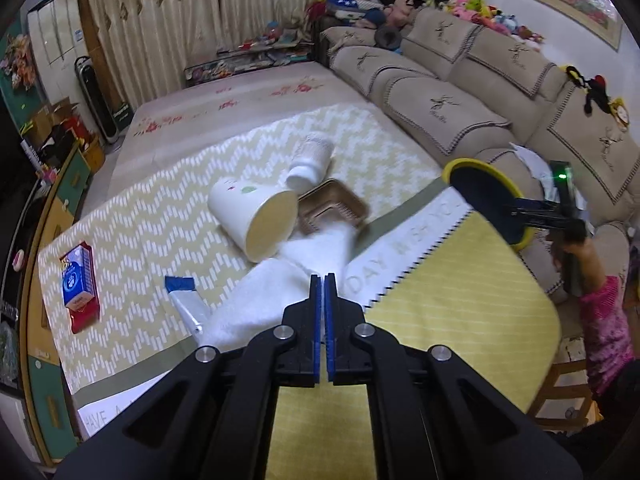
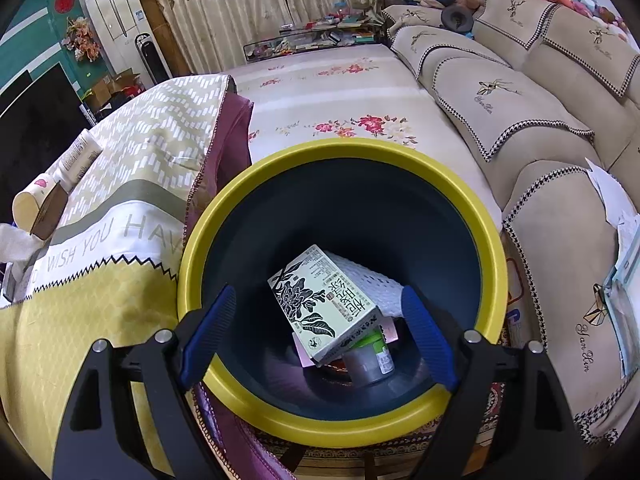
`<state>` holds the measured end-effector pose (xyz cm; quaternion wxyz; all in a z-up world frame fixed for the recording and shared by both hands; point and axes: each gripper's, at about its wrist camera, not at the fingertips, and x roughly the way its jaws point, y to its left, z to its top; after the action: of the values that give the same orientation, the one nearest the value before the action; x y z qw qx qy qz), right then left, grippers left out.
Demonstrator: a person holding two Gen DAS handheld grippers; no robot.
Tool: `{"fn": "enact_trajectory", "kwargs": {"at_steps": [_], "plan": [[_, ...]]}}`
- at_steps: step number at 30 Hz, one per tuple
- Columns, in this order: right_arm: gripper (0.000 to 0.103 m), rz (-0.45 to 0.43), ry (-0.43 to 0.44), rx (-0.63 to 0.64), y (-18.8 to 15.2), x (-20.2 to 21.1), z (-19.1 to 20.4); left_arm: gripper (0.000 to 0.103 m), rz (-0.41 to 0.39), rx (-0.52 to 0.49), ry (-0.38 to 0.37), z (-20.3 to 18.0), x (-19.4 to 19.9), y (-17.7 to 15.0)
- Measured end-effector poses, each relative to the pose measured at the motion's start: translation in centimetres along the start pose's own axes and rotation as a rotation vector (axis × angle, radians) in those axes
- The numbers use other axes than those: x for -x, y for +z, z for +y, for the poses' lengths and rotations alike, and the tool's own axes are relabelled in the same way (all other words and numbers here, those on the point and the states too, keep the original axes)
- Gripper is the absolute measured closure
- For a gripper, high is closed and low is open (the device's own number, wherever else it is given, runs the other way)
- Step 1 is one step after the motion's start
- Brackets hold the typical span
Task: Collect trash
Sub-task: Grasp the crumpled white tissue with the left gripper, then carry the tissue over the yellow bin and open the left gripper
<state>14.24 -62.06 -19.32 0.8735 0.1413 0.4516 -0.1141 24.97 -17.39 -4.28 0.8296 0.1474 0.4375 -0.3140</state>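
- Zigzag-clothed counter (image 1: 152, 208) is littered: cup (image 1: 256, 220), bottle (image 1: 310, 162), tray (image 1: 332, 210), tissue (image 1: 280, 292).
- Left gripper (image 1: 324, 280): jaws are shut, nothing held.
- Right gripper (image 2: 320, 320): jaws are spread wide on the bin (image 2: 472, 200) rim; a carton (image 2: 320, 304) is inside.

Beige sofa (image 1: 460, 92), closed curtains (image 1: 180, 12)

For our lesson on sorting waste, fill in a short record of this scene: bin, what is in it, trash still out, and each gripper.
bin: blue bin with yellow rim, gripped at its rim by the right gripper
in bin: floral carton, white mesh wrap, small pot
still on cloth: paper cup on its side, white bottle, brown tray, red-blue carton, white tissue
left gripper: shut, pinching the white tissue
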Motion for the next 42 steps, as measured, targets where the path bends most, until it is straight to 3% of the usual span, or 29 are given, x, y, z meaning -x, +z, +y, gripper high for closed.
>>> {"fn": "enact_trajectory", "kwargs": {"at_steps": [5, 6, 9, 11, 15, 18, 20, 22, 25, 30, 35, 42], "plan": [[0.022, 0.004, 0.006, -0.001, -0.3, 0.0, -0.1, 0.099, 0.038, -0.005, -0.009, -0.4, -1.3, -0.3], [0.022, 0.005, 0.009, -0.002, -0.3, 0.0, -0.1, 0.091, 0.055, 0.0, -0.001, -0.4, -2.3, -0.4], [0.022, 0.01, 0.008, 0.002, -0.4, -0.1, -0.2, 0.029, 0.088, 0.009, 0.078, -0.1, -5.3, -1.0], [0.022, 0.011, 0.007, 0.003, -0.4, -0.1, -0.3, 0.025, 0.065, -0.009, 0.174, 0.3, -6.5, -1.1], [0.022, 0.02, 0.0, 0.003, -0.5, -0.3, -0.5, 0.015, 0.08, -0.024, 0.194, 1.0, -8.6, -1.2], [0.022, 0.023, 0.0, -0.001, -0.4, -0.6, -0.5, 0.017, 0.122, -0.034, 0.214, 1.4, -10.4, -1.4], [0.022, 0.025, 0.004, 0.0, -0.5, -0.7, -0.3, 0.035, 0.149, 0.001, 0.18, 2.0, -11.2, -1.5], [0.022, 0.027, 0.005, 0.006, -0.5, -0.7, -0.1, 0.069, 0.179, 0.036, 0.131, 2.4, -11.9, -1.7], [0.022, 0.025, 0.009, 0.007, -0.5, -0.6, 0.0, 0.095, 0.192, 0.018, 0.109, 1.7, -11.8, -2.2], [0.022, 0.013, 0.019, 0.01, -0.7, -0.1, 0.2, 0.096, 0.164, -0.001, 0.027, -0.8, -8.9, -3.0], [0.022, -0.003, 0.033, 0.02, -0.8, 0.9, 0.6, 0.096, 0.082, -0.047, -0.043, -4.4, -3.3, -3.2], [0.022, -0.053, 0.043, 0.012, -0.8, 3.4, 0.4, 0.096, -0.016, -0.122, -0.076, -8.9, 1.4, -0.1]]}}
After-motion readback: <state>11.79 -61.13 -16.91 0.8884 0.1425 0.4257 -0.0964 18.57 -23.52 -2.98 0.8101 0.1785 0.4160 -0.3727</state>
